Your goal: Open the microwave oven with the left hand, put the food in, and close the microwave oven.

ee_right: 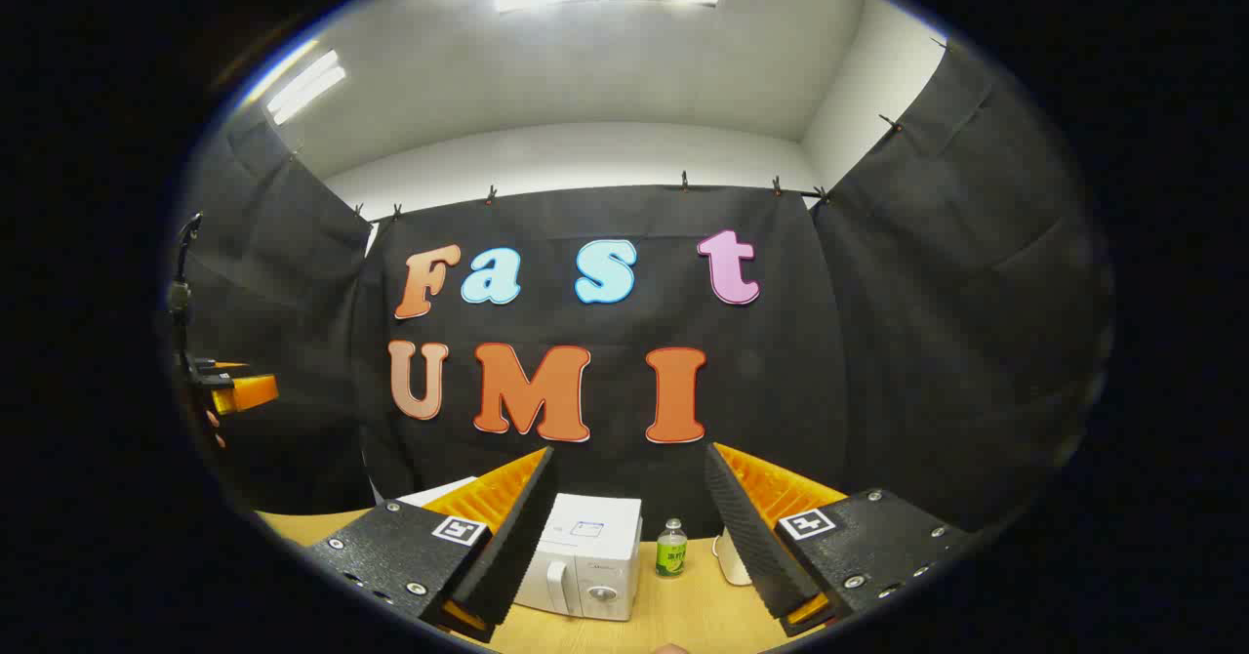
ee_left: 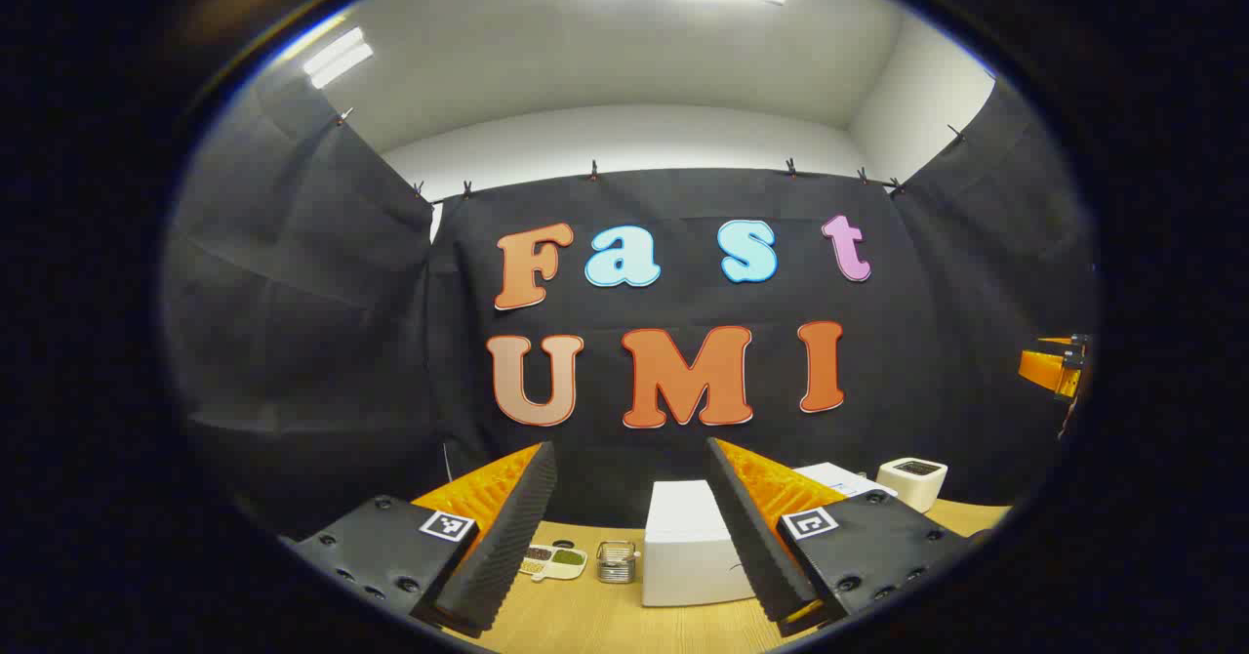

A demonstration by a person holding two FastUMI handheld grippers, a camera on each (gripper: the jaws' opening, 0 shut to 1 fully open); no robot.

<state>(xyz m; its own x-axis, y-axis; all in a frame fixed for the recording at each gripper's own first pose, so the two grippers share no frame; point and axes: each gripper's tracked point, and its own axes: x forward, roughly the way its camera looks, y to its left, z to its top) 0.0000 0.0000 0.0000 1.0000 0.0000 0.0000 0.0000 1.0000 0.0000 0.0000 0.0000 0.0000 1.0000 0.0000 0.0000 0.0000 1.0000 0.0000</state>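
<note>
Orange ribbed fingers, black foam pads, square markers

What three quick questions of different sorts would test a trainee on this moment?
1. True or false: the microwave door is shut.
2. What stands just right of the microwave in the right gripper view? A) a green bottle B) a red mug C) a banana
3. Fill in: both the left gripper and the right gripper are held ____, with nothing between the fingers.

Key: 1 true; 2 A, the green bottle; 3 open.
</note>
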